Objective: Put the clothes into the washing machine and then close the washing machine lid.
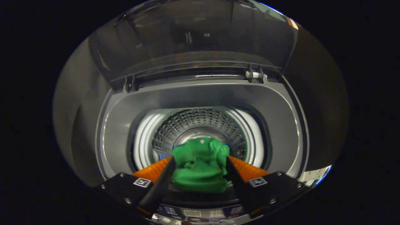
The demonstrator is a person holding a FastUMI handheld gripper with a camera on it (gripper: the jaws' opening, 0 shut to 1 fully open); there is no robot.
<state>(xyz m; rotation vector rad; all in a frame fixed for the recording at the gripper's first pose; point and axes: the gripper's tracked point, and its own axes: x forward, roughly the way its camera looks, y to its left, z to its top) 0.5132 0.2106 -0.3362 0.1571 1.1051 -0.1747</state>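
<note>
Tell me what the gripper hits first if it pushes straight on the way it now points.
Probably the perforated drum wall inside the washing machine. The gripper, shut on the green garment, faces the open tub; depth is unclear.

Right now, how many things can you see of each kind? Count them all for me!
Green garment, pinched between the gripper's two fingers: 1
Washing machine, top loader: 1
Open lid, standing up behind: 1
Steel drum with holes: 1
Gripper: 1
Total: 5
</note>
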